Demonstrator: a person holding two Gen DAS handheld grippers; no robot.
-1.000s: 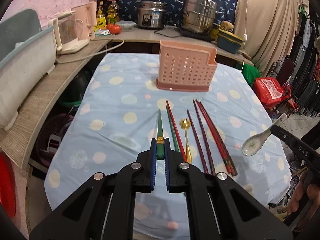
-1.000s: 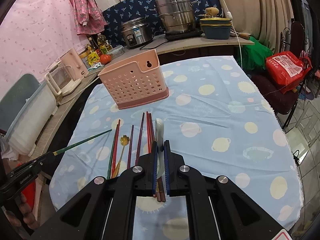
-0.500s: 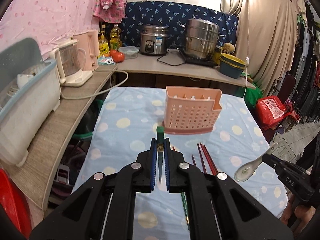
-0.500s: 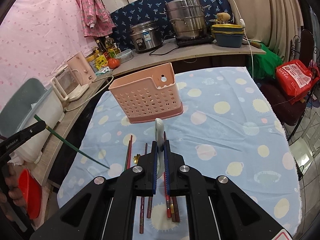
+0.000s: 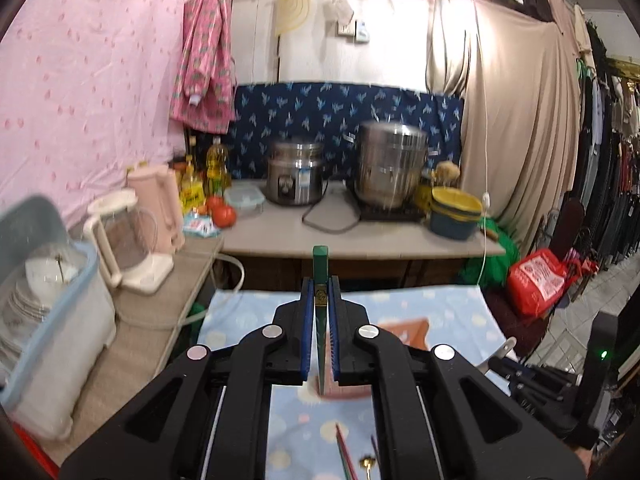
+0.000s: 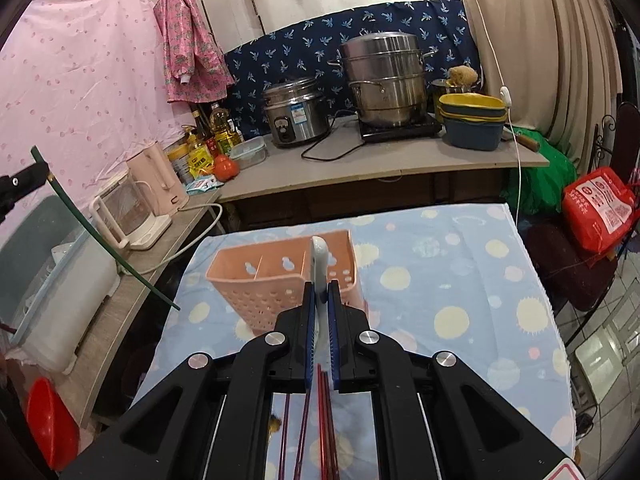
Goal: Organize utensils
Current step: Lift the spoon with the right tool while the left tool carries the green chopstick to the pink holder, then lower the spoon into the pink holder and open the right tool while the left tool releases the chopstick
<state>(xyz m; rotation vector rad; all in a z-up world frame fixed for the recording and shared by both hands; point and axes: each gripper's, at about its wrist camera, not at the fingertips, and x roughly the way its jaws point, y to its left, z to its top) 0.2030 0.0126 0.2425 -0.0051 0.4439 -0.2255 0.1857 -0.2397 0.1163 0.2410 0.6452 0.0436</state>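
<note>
Nearest in the left wrist view, the left gripper is clenched on a green chopstick, whose blunt end sticks up past the fingertips while its thin end hangs below them. The right gripper is clenched on the handle of a white spoon, which rises in front of the pink utensil holder. On the near side of the holder, red and dark chopsticks lie on the dotted blue tablecloth, partly hidden by the gripper body; a gold spoon lies beside them. The holder stands upright on the cloth, its compartments open at the top. Left of the holder, off the table, the green chopstick slants in mid-air over a side counter with a kettle. Beyond the holder, a rear counter carries a rice cooker and a steel steamer pot.
</note>
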